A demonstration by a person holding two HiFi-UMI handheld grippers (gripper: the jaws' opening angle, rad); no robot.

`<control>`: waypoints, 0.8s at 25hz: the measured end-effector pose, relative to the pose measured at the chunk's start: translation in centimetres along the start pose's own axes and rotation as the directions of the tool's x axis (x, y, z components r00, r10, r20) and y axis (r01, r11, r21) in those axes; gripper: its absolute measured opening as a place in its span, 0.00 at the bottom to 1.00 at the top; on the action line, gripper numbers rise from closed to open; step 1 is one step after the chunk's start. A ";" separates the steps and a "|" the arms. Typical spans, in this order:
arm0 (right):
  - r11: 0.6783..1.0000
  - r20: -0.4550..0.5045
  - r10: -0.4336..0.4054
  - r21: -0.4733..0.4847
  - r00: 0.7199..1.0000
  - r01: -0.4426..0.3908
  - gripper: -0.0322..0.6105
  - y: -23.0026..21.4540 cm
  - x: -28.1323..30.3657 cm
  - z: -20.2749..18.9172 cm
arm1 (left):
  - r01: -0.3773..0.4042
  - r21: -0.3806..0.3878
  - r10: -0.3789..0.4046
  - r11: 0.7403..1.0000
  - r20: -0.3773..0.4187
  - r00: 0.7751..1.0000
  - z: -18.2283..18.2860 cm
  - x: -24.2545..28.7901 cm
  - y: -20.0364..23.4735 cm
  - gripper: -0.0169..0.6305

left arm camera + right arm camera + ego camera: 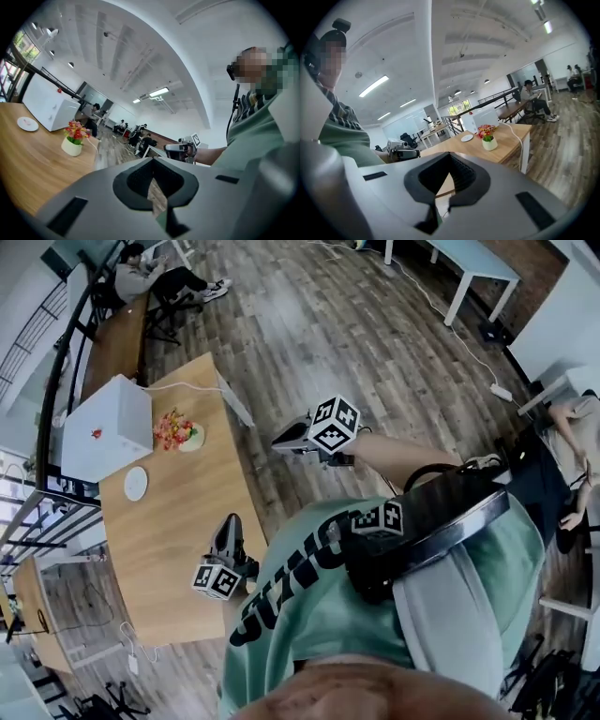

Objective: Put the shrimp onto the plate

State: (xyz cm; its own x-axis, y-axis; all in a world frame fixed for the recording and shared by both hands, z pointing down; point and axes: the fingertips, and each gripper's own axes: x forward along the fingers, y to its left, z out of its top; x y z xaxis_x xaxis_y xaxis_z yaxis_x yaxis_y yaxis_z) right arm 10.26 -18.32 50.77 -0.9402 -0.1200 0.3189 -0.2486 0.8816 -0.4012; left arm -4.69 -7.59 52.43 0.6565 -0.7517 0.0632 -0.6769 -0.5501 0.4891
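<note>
First, head view: the wooden tabletop (pixel 169 521) carried a white box (pixel 105 427), a flower pot (pixel 190 435) and a small white plate (pixel 136 483). No shrimp could be made out; too small to tell. Left gripper (pixel 228 526) hung over the near tabletop edge, right gripper (pixel 281 440) over the floor, both well apart from the plate.

Left gripper view: jaws together, nothing between them. A faint reddish speck sat on the far-off plate, unidentifiable.

Right gripper view: jaws closed, empty. The plate lay near the flower pot.

Judgement: a shrimp should be light, soft, slippery and easily crushed. Pinch gently across the thick mid-body, not the tail.
</note>
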 end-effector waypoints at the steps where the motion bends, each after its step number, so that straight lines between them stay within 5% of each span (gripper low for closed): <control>1: 1.000 0.018 -0.023 0.005 1.000 0.023 0.06 0.3 -1.6 -0.1 | 0.030 0.005 -0.030 1.000 -0.012 0.999 0.0 0.9 -1.2 0.04; 10: 0.987 0.172 -0.146 0.090 0.974 0.132 0.06 1.7 -17.3 -5.5 | 0.209 0.049 -0.200 0.977 -0.144 0.969 -4.3 8.8 -12.4 0.03; 20: 0.984 0.230 -0.135 0.147 0.964 0.102 0.06 4.6 -32.3 -14.4 | 0.247 0.012 -0.233 0.969 -0.286 0.929 -15.6 14.1 -28.8 0.04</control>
State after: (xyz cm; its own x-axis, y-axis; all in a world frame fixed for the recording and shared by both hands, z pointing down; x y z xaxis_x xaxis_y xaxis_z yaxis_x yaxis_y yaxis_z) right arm 42.89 -3.83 51.04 -0.9263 -0.3393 0.1640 -0.3751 0.7877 -0.4887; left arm 29.26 3.40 52.80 0.8633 -0.4663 0.1931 -0.4977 -0.7231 0.4791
